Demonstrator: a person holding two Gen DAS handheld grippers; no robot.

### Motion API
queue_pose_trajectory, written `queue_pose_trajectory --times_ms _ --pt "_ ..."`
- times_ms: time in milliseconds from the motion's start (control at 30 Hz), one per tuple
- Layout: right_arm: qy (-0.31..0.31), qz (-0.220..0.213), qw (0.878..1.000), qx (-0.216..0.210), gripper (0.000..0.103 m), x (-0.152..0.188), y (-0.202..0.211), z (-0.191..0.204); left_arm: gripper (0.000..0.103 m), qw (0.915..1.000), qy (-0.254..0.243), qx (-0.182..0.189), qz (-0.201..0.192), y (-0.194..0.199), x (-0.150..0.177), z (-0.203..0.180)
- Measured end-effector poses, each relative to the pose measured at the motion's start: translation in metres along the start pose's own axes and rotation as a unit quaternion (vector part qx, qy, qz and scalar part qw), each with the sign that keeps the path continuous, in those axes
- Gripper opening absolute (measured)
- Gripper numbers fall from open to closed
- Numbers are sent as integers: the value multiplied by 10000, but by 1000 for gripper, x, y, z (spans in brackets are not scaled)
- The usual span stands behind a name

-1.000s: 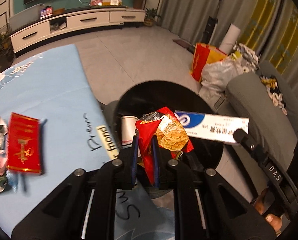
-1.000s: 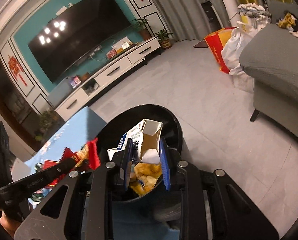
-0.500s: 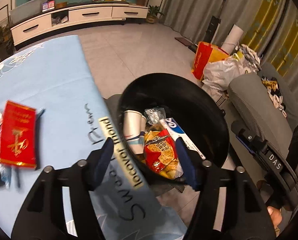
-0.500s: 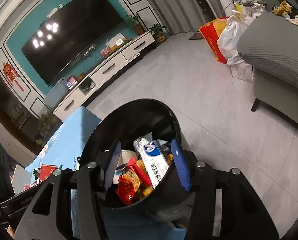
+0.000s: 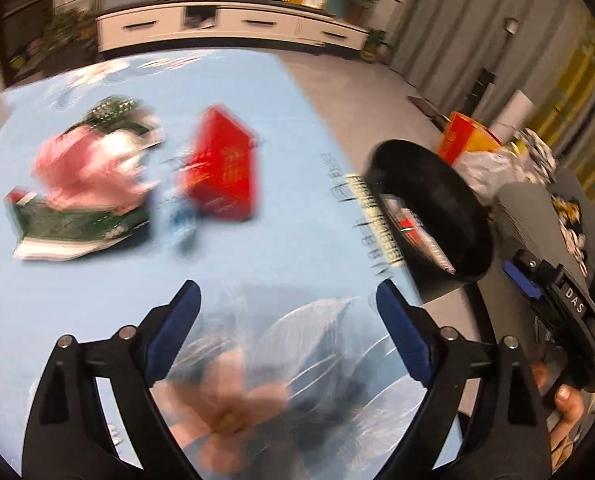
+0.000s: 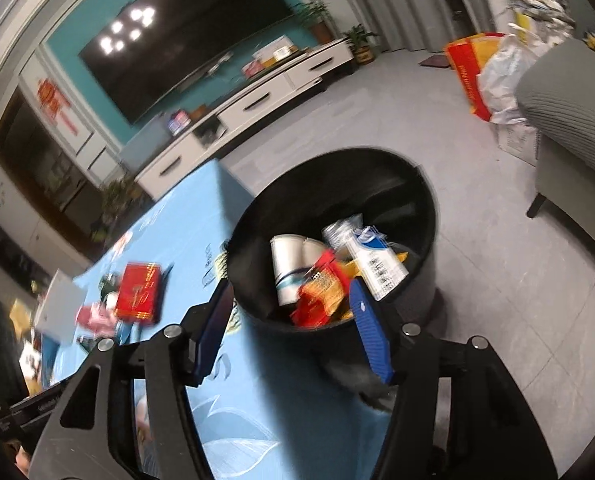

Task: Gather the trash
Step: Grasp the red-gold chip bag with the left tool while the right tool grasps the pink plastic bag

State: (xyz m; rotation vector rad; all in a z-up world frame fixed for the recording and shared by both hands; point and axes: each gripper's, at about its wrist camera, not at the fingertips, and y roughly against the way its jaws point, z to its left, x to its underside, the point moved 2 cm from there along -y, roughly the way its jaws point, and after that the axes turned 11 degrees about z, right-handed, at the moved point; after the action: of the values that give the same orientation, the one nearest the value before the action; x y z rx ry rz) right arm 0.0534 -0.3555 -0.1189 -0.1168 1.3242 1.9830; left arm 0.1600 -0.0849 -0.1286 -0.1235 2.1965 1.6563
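Left gripper [image 5: 287, 306]: jaws spread wide, nothing between them, positioned above the light blue printed tablecloth [image 5: 265, 240]. Right gripper [image 6: 293, 308]: jaws likewise wide apart and empty, positioned at the near rim of the round black plastic bin [image 6: 425, 216]. The bin stands on the grey tiled floor against the table edge. Inside it: a white paper cup [image 6: 287, 268], a red and yellow crumpled snack wrapper [image 6: 317, 292] and a white and blue carton [image 6: 375, 258]. On the cloth, blurred: a red flat packet [image 5: 223, 170], just beside a pink and green wrapper pile [image 5: 85, 184].
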Motion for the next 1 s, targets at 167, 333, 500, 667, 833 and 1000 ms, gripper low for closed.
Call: queue_pose_trajectory --times_ms 167,333,500,667,833,1000 --pt "428 293 9986 -122 62 15 -5 37 95 9966 789 -218 -70 29 29 67" --pt "1102 561 9919 -295 62 36 -9 88 95 9873 1534 -346 -233 54 54 126" --pt "1700 789 9813 -445 64 55 -14 131 96 9772 2058 -321 -418 77 73 171" --pt "2214 1062 9683 -457 66 73 -30 166 97 9730 2254 -284 -415 79 86 189" --pt "2620 1143 9574 -419 66 84 -47 193 97 9689 2451 -115 -325 70 91 204" --pt "2946 1057 9488 -426 66 80 -61 216 97 9666 2538 164 -309 62 80 206"
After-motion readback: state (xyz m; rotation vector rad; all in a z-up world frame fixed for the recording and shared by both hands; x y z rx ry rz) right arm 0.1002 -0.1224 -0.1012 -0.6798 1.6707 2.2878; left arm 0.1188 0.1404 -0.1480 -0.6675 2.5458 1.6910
